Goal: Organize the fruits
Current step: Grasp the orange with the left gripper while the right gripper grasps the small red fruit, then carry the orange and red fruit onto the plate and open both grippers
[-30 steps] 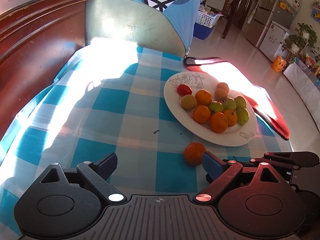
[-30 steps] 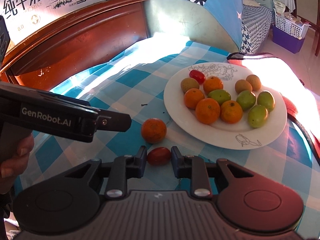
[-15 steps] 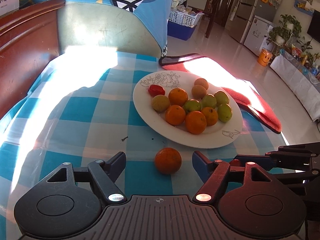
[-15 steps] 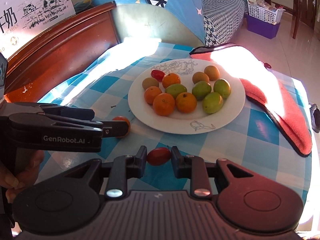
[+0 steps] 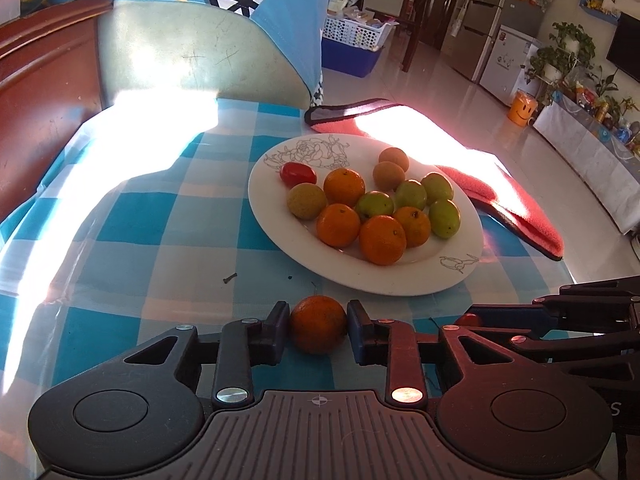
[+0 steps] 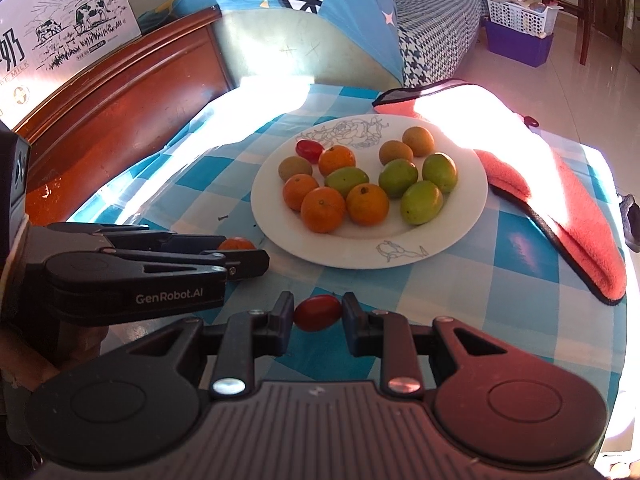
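On the blue checked tablecloth (image 5: 120, 240), just in front of the white plate (image 5: 400, 284), lies an orange (image 5: 318, 330). My left gripper (image 5: 318, 320) has it between its jaws, which are closing, both pads against its sides. In the right wrist view that orange (image 6: 236, 244) peeks out behind the left gripper (image 6: 248, 258). My right gripper (image 6: 318, 314) is shut on a small red tomato (image 6: 318, 313), held above the cloth near the plate's (image 6: 360, 256) front rim. The plate holds several oranges, green fruits, brown fruits and one red tomato (image 5: 298, 173).
A red cloth (image 5: 512, 208) lies right of the plate, reaching the table's edge. A wooden headboard (image 6: 120, 108) runs along the left, and a padded chair back (image 5: 192, 60) draped in blue fabric stands behind. A small dark screw (image 5: 230, 278) lies on the cloth.
My left gripper has moved onto the loose orange and its jaws have come in from wide to the fruit's sides. The right gripper keeps the tomato and has rolled slightly.
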{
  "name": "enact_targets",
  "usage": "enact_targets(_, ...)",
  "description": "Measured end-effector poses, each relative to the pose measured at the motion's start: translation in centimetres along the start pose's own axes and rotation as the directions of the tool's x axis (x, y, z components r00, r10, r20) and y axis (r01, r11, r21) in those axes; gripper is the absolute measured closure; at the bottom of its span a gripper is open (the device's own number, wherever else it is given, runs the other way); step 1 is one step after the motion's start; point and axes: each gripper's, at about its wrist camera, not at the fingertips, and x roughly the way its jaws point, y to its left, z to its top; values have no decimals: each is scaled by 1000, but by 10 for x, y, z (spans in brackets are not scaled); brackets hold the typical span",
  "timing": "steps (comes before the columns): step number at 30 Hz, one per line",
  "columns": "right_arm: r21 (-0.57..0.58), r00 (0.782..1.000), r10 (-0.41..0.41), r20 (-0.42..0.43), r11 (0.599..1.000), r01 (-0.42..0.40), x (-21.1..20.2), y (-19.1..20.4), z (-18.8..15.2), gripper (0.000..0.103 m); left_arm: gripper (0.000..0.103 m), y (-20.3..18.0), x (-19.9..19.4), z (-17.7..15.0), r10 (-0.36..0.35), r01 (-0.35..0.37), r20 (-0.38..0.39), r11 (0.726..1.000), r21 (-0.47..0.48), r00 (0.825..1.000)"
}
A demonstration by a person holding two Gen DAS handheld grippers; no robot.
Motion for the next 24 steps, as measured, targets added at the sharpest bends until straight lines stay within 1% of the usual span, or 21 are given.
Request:
enact_targets(4, 15, 1000, 7, 4, 1000, -7, -3, -2, 5, 77, 75, 0, -3, 1, 5, -5, 10, 1000, 2, 1000)
enact_targets(7, 20, 1000, 12, 13, 1000, -12, -8, -4, 11, 77, 75, 4, -8, 5, 5, -5, 25, 1000, -18, 1000)
enact_targets(11, -4, 999, 21, 36, 1000, -21, -18, -5, 24, 77, 75, 9, -14, 12, 6, -4, 48, 999, -42, 999)
enact_targets(15, -27, 996, 57, 61, 998, -56, -24, -14, 38, 77, 75, 15, -20, 25, -1, 7, 83, 998, -70, 997)
enact_targets(17, -40, 996, 56, 70, 998, -53, -23, -18, 45, 77, 75, 17, -22, 32, 5, 3, 103, 998, -70, 995)
enact_targets(19, -39, 996, 42, 78, 998, -39, -21, -23, 51, 77, 75, 19, -20, 39, 6, 2, 115, 997, -73, 993)
enact_targets(24, -16, 995, 45, 94, 999, -44, -11, -32, 62, 77, 75, 23, -8, 54, 4, 5, 121, 997, -77, 993)
